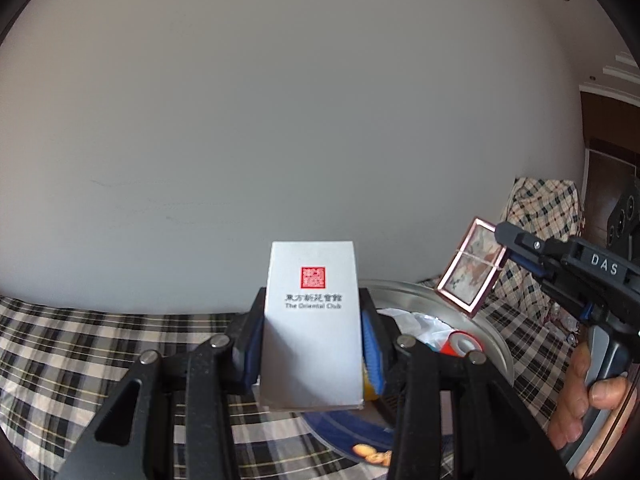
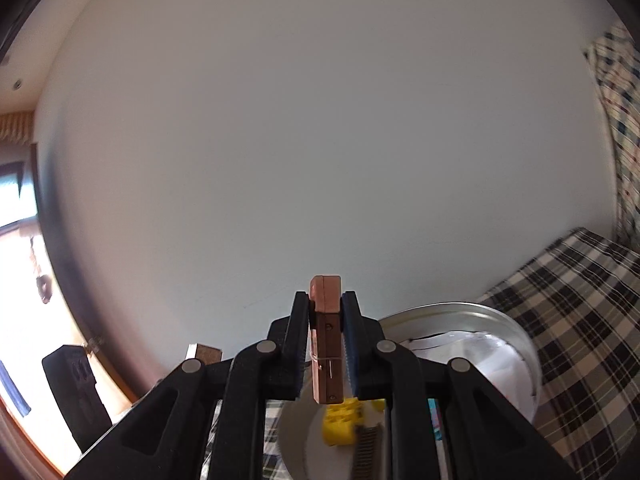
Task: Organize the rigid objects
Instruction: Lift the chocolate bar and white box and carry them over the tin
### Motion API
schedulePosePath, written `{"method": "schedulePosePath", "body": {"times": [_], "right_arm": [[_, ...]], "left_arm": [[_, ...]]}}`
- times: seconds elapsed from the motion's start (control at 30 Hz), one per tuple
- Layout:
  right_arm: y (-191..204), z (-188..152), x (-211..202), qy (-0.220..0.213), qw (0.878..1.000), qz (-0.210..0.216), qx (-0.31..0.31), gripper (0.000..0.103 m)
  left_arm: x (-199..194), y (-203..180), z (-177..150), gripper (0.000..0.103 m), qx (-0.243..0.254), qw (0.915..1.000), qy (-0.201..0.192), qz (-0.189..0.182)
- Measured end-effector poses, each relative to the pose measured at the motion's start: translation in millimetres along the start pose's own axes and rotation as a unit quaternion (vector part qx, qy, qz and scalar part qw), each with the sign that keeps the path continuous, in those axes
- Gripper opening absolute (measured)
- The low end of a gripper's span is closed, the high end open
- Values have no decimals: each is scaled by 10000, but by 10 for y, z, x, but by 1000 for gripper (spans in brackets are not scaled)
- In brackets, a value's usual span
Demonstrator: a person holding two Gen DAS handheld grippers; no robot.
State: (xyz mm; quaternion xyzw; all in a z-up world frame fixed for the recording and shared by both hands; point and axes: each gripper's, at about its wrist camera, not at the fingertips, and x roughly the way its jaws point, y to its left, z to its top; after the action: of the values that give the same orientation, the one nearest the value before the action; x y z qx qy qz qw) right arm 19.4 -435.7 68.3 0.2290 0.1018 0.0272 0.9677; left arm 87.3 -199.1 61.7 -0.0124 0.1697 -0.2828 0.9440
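My left gripper (image 1: 312, 300) is shut on a white carton (image 1: 312, 320) that bears a red seal and grey lettering and stands upright between the blue pads. To its right, my right gripper (image 1: 502, 240) holds a flat copper-framed case (image 1: 470, 268) in the air above a round metal tin (image 1: 420, 294). In the right wrist view the right gripper (image 2: 325, 300) is shut on that case (image 2: 327, 320), seen edge-on. Below it lies the tin (image 2: 516, 336) with white paper (image 2: 460, 346) and a yellow block (image 2: 340, 420) inside.
A plaid sheet (image 1: 80, 340) covers the bed under everything, with a plain white wall (image 1: 280, 120) close behind. A blue lid with a biscuit picture (image 1: 352, 440) lies under the left gripper. A red and white item (image 1: 460, 344) sits in the tin. A person's hand (image 1: 588, 392) grips the right handle.
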Motion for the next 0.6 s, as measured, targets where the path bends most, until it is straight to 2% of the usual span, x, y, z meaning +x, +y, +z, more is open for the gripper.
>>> {"method": "schedulePosePath", "body": {"times": [0.27,0.6], "right_arm": [[-328,54,186,107,9990,-292,332,18],[-537,61,267,198,9974,-422,546,18]], "left_arm": [[413,-273,-68,40,93,9994,325,0],[624,-440,-78,40,161,9986,512,29]]}}
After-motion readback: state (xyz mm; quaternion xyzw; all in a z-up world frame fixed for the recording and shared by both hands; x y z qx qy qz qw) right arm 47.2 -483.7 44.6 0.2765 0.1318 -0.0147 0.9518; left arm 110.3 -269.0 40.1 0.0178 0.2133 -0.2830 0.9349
